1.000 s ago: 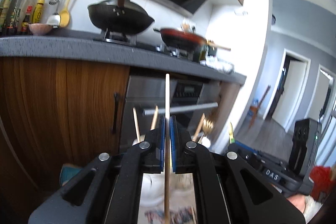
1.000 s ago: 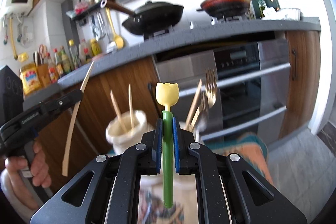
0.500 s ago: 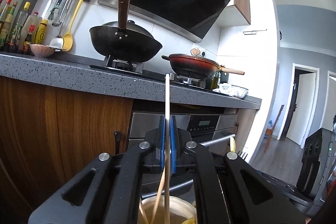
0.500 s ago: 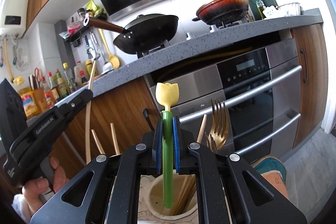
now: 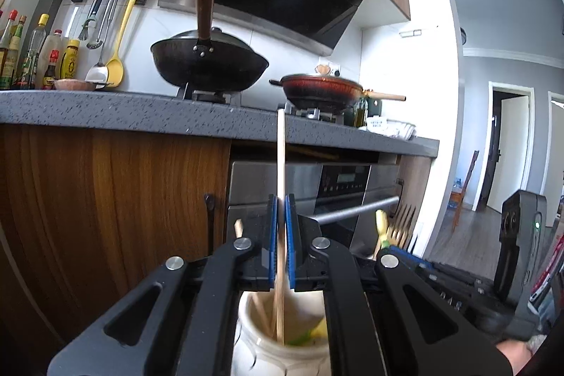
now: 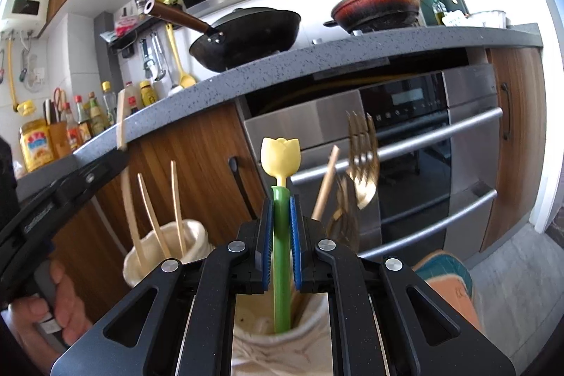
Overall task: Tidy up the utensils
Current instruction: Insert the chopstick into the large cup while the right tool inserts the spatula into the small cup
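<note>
My left gripper is shut on a wooden chopstick, held upright with its lower end inside a cream ceramic jar that holds more chopsticks. My right gripper is shut on a green-stemmed utensil with a yellow tulip top; its lower end dips into a second cream jar holding gold forks and a wooden stick. The left gripper and its jar show at the left of the right wrist view.
Wooden cabinet doors and a steel oven stand behind the jars. The grey counter carries a black wok, a red pan and sauce bottles. A doorway opens at the right.
Both grippers have come down over the jars. The chopstick's lower end and the green utensil's lower end now sit inside their jars. Both stay gripped.
</note>
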{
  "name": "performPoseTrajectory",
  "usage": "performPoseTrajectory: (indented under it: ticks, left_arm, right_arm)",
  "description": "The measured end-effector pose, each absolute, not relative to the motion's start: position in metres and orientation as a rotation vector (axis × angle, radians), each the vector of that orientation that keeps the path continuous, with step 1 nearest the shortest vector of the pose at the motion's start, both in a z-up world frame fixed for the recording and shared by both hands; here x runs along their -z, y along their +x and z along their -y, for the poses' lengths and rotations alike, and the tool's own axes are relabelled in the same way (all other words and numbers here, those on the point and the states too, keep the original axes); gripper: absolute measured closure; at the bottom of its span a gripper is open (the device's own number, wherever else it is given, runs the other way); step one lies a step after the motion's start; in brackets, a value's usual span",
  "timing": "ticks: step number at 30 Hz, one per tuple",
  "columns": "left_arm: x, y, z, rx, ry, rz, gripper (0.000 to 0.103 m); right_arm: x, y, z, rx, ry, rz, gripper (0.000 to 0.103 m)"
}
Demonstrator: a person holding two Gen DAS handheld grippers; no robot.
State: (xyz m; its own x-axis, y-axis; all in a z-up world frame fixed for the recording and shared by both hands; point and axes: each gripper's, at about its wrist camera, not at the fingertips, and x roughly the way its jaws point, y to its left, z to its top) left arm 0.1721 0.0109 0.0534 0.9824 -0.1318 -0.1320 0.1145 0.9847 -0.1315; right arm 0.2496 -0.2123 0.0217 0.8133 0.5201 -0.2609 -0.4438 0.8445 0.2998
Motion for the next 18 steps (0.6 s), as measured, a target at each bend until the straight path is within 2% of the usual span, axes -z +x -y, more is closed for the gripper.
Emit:
performPoseTrajectory:
  ticks: [8, 18]
  left_arm:
    - [-0.034, 0.154, -0.029, 0.115, -0.180, -0.266, 0.099]
    - [-0.026, 0.148, -0.024, 0.113, -0.174, -0.319, 0.096]
  right_arm:
    - [-0.006, 0.229, 0.226, -0.457, 0.240, -0.352, 0.092]
    - [0.004, 0.220, 0.224, -0.432, 0.207, -0.389, 0.092]
